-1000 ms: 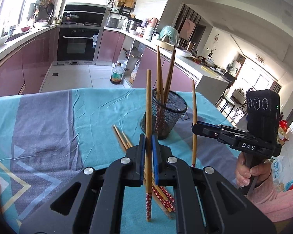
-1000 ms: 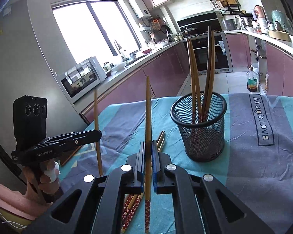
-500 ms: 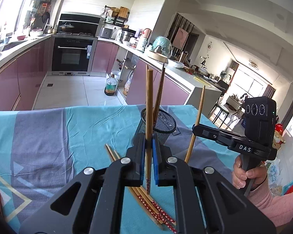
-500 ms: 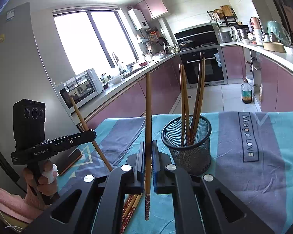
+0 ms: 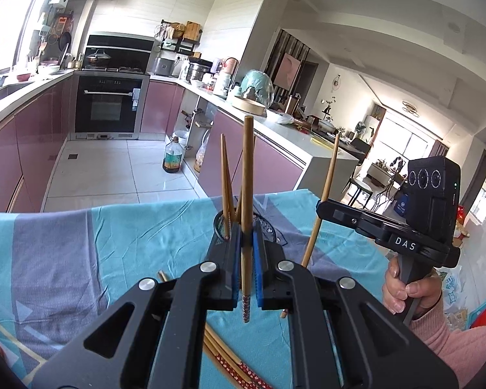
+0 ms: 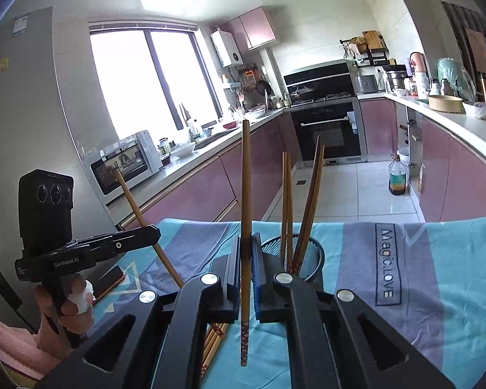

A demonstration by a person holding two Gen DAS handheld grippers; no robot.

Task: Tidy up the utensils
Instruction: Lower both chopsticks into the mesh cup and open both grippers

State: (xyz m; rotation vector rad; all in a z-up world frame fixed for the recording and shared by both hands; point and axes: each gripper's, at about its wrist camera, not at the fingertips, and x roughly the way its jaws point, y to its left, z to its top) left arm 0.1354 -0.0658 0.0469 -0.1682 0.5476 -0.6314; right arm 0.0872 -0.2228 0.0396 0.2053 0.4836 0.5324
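Observation:
My left gripper [image 5: 247,243] is shut on a wooden chopstick [image 5: 247,175] held upright, red patterned end down, just in front of the black mesh cup [image 5: 269,227]. My right gripper [image 6: 247,253] is shut on another upright chopstick [image 6: 245,194] beside the mesh cup [image 6: 311,259], which holds several chopsticks [image 6: 311,188]. In the left wrist view the right gripper [image 5: 324,207] shows at right with its chopstick [image 5: 327,175] tilted. In the right wrist view the left gripper [image 6: 152,235] shows at left with its chopstick [image 6: 136,201] tilted. Loose chopsticks [image 5: 230,363] lie on the cloth below.
A teal and grey tablecloth [image 6: 405,291] covers the table. A dark phone-like object [image 6: 108,280] lies near the left edge. Kitchen counters, an oven [image 5: 108,107] and an oil bottle [image 5: 171,159] on the floor lie beyond the table.
Both grippers have risen and tilted back with their chopsticks, so the cup now sits lower and closer behind the fingers. Each held chopstick now looks tilted from the other view.

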